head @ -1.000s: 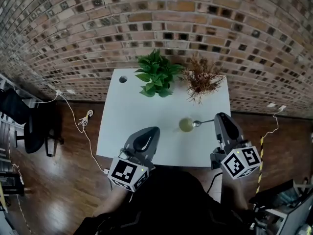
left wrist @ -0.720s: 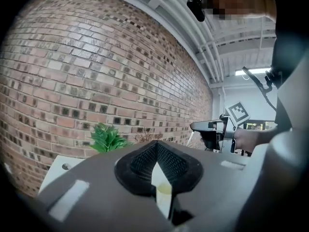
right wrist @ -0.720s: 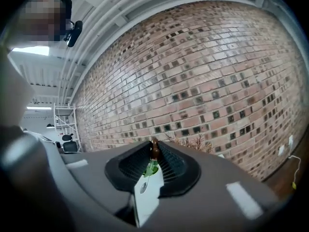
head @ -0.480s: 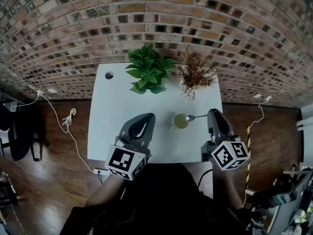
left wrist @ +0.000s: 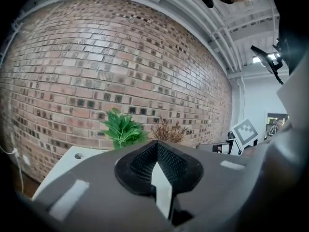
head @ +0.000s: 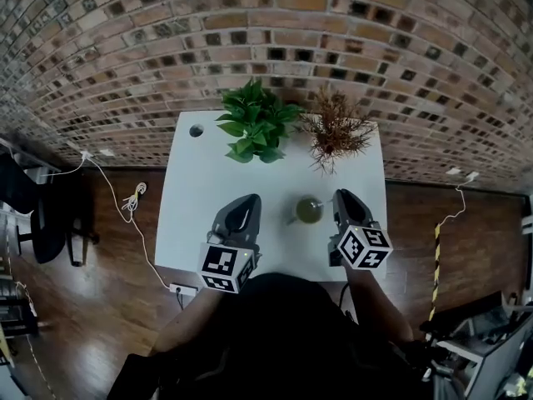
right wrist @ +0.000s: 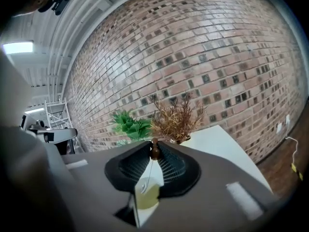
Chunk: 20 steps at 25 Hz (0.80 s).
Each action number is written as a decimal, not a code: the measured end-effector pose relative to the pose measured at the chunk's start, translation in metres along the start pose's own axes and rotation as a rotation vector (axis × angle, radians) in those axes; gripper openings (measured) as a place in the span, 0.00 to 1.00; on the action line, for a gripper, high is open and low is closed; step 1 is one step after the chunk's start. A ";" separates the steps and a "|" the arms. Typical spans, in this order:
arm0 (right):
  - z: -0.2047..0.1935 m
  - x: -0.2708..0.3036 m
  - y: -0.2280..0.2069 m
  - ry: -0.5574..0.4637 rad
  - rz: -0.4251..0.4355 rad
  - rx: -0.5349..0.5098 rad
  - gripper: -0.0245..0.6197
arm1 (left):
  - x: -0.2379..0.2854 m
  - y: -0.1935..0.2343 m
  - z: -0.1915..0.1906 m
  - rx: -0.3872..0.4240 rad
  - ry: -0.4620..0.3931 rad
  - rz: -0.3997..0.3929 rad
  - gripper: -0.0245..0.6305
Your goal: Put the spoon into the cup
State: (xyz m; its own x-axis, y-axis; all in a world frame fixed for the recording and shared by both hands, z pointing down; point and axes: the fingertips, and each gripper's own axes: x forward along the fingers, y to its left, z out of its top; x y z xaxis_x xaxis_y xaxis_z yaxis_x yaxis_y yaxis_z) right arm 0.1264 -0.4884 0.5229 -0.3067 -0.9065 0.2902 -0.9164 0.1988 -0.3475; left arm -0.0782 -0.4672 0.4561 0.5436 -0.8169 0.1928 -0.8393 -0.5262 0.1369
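A yellow-green cup (head: 308, 212) stands on the white table (head: 200, 192), right of its middle. My right gripper (head: 338, 201) is just right of the cup and shut on the handle of the spoon (head: 320, 204). In the right gripper view the spoon's brown handle end (right wrist: 155, 152) is pinched between the jaws. Its thin shaft slants down, so the bowl (right wrist: 144, 184) is over the cup's mouth (right wrist: 148, 195). I cannot tell if the bowl is inside. My left gripper (head: 246, 202) is left of the cup, its jaws (left wrist: 156, 144) meeting with nothing between them.
A green potted plant (head: 254, 127) and a dried brown plant (head: 336, 132) stand at the table's far edge, before a brick wall. A round hole (head: 196, 130) marks the far left corner. On the wooden floor to the left lie a white cable (head: 137, 194) and a dark chair (head: 37, 215).
Both grippers have come down toward the table. The right one carried the spoon leftward, so its bowl went from right of the cup to over the cup's mouth.
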 end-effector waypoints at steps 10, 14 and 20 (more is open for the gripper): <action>-0.055 0.028 -0.002 0.108 0.022 -0.083 0.13 | 0.016 0.000 -0.037 0.035 0.077 -0.021 0.03; -0.069 0.035 -0.003 0.137 0.013 -0.101 0.13 | 0.024 0.004 -0.046 0.046 0.108 0.002 0.03; -0.083 0.038 -0.006 0.154 -0.001 -0.073 0.13 | 0.031 -0.003 -0.047 0.077 0.109 -0.033 0.03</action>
State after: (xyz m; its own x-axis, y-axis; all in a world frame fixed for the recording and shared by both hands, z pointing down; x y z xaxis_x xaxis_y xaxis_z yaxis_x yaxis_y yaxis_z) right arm 0.0986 -0.4930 0.6101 -0.3363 -0.8401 0.4255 -0.9313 0.2295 -0.2829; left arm -0.0583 -0.4799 0.5078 0.5656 -0.7704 0.2943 -0.8167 -0.5727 0.0705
